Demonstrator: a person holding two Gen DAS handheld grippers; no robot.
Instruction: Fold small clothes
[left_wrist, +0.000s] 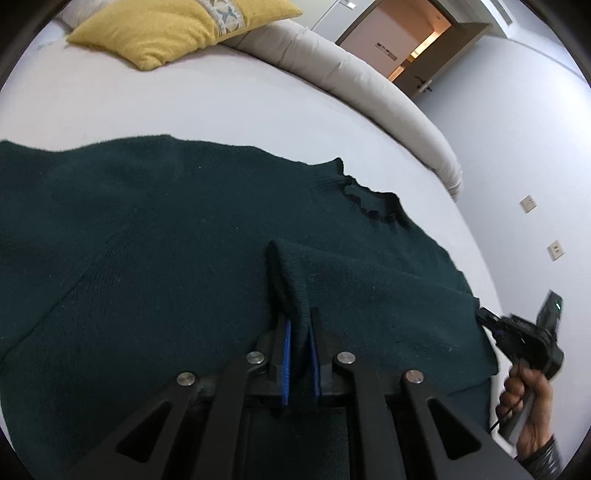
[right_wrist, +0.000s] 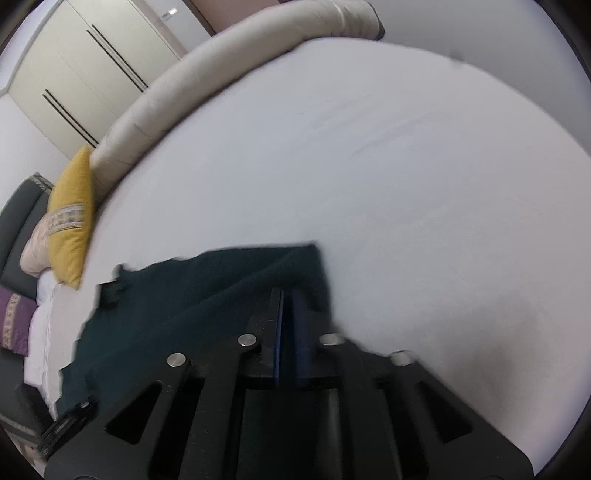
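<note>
1. Two grippers hold one dark green sweater (left_wrist: 166, 229), which lies spread on the pale bed (left_wrist: 110, 107), its collar (left_wrist: 369, 199) toward the padded bed edge (left_wrist: 369, 92).
2. The left gripper (left_wrist: 300, 332) has its jaws clamped on a raised fold of the knit, which stands up in a ridge between the blue pads (left_wrist: 286, 354).
3. The right gripper (right_wrist: 288, 325) has its jaws closed on the sweater's edge near a corner; that view is blurred, so how deep the bite goes cannot be told. In the left wrist view the right hand (left_wrist: 524, 402) grips its handle beside the sweater's side.
4. The knit looks thick, soft and limp: it should drape and sag between the two holds, and probably stretches if pulled hard.
5. Good holds are likely the hem, the shoulder seams and the side edges, taking both layers together, so the fold carries over evenly.
6. A yellow pillow (left_wrist: 177, 26) lies well apart from the sweater, at the far side of the bed.
</note>
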